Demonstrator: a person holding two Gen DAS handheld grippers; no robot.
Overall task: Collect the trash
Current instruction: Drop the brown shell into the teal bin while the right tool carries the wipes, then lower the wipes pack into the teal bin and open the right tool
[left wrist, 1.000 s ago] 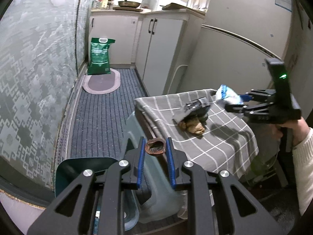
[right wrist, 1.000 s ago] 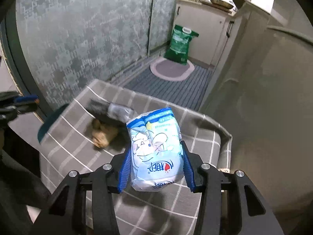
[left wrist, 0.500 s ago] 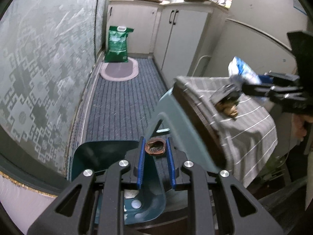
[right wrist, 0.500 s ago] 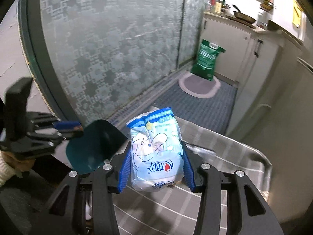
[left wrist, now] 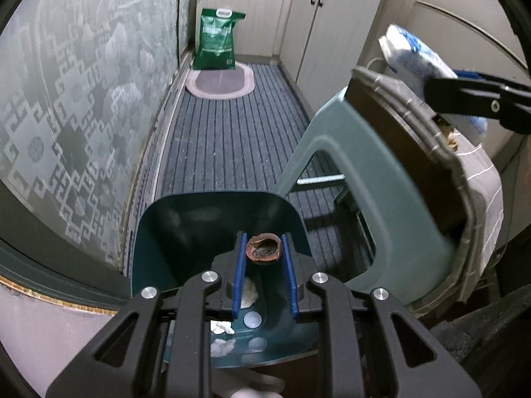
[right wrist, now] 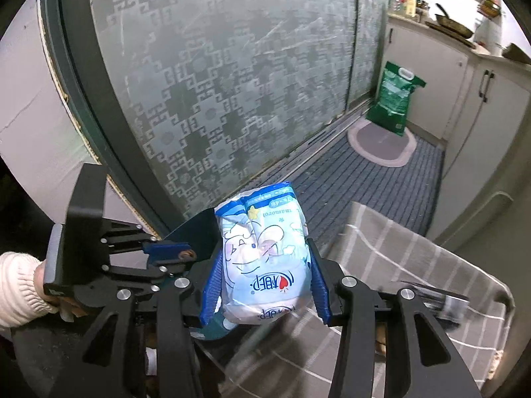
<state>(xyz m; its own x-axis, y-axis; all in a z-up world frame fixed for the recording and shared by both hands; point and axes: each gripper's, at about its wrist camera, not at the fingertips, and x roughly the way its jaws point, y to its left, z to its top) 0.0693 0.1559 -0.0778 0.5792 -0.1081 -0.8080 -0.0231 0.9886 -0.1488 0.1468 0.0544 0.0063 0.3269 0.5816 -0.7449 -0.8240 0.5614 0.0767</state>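
Left wrist view: left gripper (left wrist: pixel 264 250) clamping brown shell (left wrist: pixel 263 248); right gripper (right wrist: pixel 264 267) clamping tissue pack (right wrist: pixel 264 258), its base hidden.

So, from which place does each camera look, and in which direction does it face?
Left wrist view: sits on the left gripper, looks down into the dark green bin; its fingers pinch a brown scrap.
Right wrist view: sits on the right gripper, looks past the table toward the patterned glass door; its fingers clamp the blue and white packet, and a cream sleeve shows.
Shared: bin, packet, green bag, each other's gripper.
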